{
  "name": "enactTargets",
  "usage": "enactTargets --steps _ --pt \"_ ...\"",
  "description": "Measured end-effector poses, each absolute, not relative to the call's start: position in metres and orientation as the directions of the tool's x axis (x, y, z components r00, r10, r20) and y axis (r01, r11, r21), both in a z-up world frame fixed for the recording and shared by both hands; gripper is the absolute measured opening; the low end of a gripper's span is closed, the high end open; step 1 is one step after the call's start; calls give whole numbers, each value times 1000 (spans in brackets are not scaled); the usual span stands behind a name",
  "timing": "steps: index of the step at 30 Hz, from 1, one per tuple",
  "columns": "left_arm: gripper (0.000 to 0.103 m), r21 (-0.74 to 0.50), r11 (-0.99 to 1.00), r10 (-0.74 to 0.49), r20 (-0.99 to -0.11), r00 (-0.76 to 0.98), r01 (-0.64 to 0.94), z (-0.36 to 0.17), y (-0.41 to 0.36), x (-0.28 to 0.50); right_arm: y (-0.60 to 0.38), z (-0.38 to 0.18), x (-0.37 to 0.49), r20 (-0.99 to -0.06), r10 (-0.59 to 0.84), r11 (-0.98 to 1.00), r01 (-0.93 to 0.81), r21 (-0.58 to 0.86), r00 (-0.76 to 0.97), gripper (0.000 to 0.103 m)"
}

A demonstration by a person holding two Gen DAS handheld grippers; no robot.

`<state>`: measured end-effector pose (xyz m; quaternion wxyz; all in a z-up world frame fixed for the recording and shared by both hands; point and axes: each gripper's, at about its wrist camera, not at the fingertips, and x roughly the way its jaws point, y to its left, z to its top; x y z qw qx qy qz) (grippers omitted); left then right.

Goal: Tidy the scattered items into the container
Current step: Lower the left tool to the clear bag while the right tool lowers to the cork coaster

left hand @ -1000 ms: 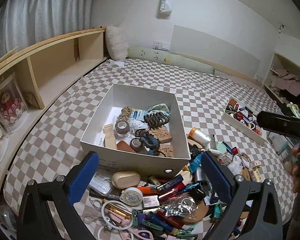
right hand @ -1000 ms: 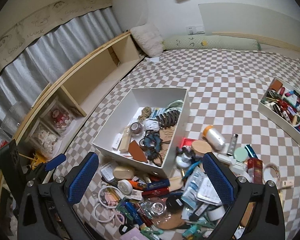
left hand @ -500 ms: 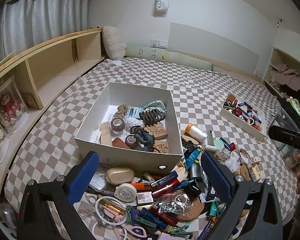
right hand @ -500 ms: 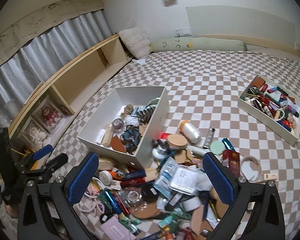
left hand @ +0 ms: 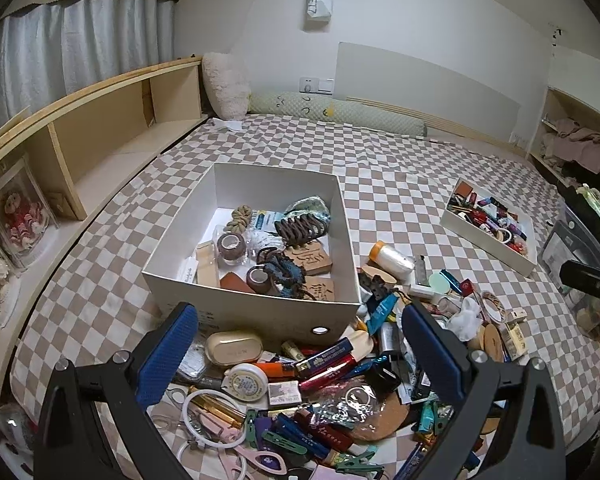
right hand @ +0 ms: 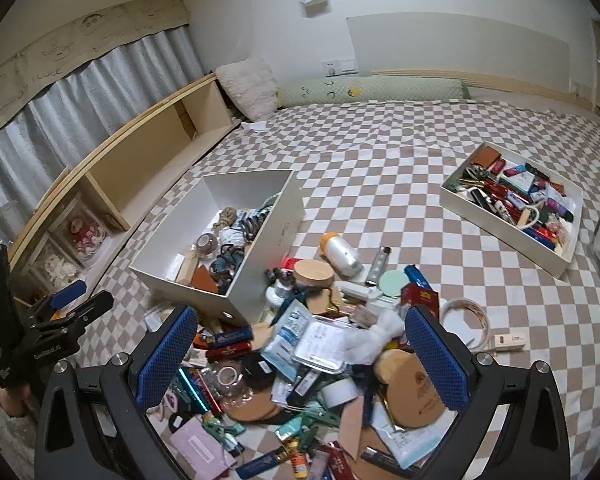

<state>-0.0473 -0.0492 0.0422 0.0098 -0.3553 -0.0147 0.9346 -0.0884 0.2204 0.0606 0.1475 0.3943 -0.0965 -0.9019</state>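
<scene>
Both grippers hover above the pile point(right hand: 300, 360) of small items on the checked bed point(left hand: 400, 168). Left gripper point(left hand: 300, 356): jaws spread wide, holding nothing. Right gripper point(right hand: 300, 356): jaws spread wide, holding nothing.

The box point(left hand: 256, 308) stands just beyond the pile, at its far left, partly filled. A second tray point(right hand: 504, 236), already full, lies well apart at the far right.

Handling, as judged:
- Most items are light and rigid: pens, clips, tubes. Grip across the short axis at mid-length.
- The beige case point(left hand: 234, 346), touching the box's near wall, is smooth and rounded; it may slip. Close on its flat faces.
- The white bottle point(right hand: 342, 256) can roll; grip across the body.
- Foil and plastic packets point(right hand: 320, 344) are thin and limp; pinch an edge.
- Items overlap; lifting one may drag its neighbours.
</scene>
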Motion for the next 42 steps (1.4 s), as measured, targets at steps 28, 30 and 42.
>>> enactTargets --steps 28,30,42 --pt "102 -107 -990 140 -738 -660 -91 -26 -25 -59 280 32 -82 -644 -369 -908 113 403 -670 103" --pt "102 -117 -989 145 -753 -642 -87 -35 -25 -61 284 26 -83 -654 -377 -903 104 417 -655 103" --pt "102 -116 -974 205 -814 -543 -194 -89 -4 -63 299 -7 -91 -737 -397 -888 25 460 -547 103"
